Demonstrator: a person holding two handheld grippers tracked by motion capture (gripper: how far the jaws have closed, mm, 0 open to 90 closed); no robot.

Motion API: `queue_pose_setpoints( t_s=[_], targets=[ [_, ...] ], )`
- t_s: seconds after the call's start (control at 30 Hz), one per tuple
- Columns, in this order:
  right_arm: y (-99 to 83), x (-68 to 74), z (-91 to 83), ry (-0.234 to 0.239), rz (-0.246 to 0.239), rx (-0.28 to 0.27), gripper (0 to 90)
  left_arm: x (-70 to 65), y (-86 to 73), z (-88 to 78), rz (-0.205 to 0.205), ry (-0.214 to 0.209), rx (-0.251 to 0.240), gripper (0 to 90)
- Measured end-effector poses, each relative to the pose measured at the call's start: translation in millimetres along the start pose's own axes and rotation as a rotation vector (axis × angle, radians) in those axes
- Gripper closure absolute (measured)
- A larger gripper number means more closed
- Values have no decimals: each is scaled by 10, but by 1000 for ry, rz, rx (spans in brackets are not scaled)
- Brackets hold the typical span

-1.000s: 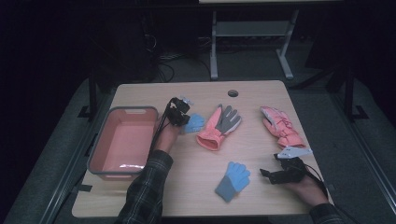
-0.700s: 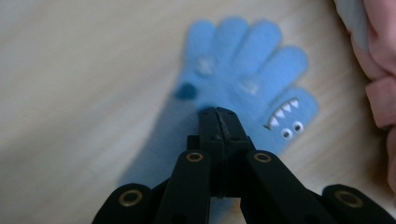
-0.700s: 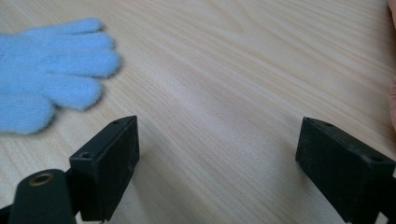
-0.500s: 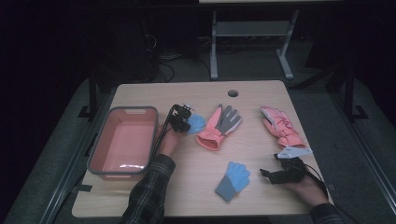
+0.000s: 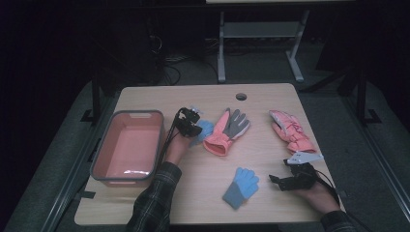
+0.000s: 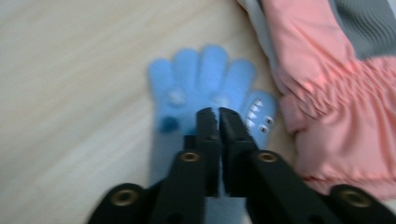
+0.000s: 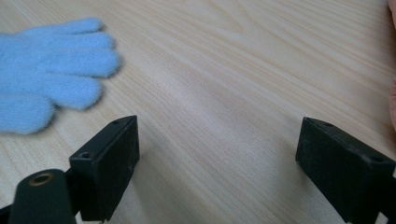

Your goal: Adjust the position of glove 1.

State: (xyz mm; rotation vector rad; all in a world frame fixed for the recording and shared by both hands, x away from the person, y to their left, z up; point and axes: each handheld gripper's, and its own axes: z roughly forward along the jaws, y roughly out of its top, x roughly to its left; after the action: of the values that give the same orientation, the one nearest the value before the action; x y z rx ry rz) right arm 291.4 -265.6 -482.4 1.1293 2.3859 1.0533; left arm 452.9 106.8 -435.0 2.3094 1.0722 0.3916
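Observation:
A small blue knit glove [image 5: 205, 129] [image 6: 187, 79] with a face pattern lies flat beside a pink and grey winter glove [image 5: 227, 130] [image 6: 327, 93]. My left gripper [image 5: 195, 128] [image 6: 217, 116] points down at the blue glove's palm. Its jaws stand a narrow slit apart and have just been opening, and the glove is not lifted. A second blue glove [image 5: 241, 186] [image 7: 51, 70] lies near the front edge. Right of it, my right gripper [image 5: 273, 180] [image 7: 219, 140] rests open over bare wood. A second pink glove [image 5: 290, 130] lies at the right.
A pink bin [image 5: 101, 159] with a grey rim stands at the table's left side. The wooden table [image 5: 203, 203] has a cable hole [image 5: 241, 96] near its far edge. Dark floor and a metal stand lie beyond.
The left gripper has shifted slightly toward the near side beside the blue glove. The right hand and all gloves are unchanged.

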Motion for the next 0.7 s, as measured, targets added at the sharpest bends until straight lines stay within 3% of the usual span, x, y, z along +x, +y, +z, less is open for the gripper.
queue_pose_setpoints(
  t_s=[0.17, 0.3, 0.33, 0.37, 0.4, 0.5, 0.7],
  targets=[
    [0, 0, 0, 0, 0, 0, 131, 43, 25, 59, 32, -3, 25, 729],
    [0, 1, 0, 5, -4, 1, 132, 63, -18, 159, 10, -2, 53, 690],
    [0, 1, 0, 5, -4, 0, 132, 75, -37, 181, 24, -4, 66, 703],
    [0, 1, 0, 5, -4, 0, 132, 77, -54, 187, 20, -6, 49, 703],
    [0, 2, 0, 5, -3, 1, 132, 68, -63, 192, -3, -11, 35, 728],
    [0, 1, 1, 5, -5, 0, 132, 74, -58, 185, 1, -25, 47, 836],
    [0, 1, 1, 4, -6, 0, 132, 83, -41, 153, -27, -34, 46, 870]
  ],
)
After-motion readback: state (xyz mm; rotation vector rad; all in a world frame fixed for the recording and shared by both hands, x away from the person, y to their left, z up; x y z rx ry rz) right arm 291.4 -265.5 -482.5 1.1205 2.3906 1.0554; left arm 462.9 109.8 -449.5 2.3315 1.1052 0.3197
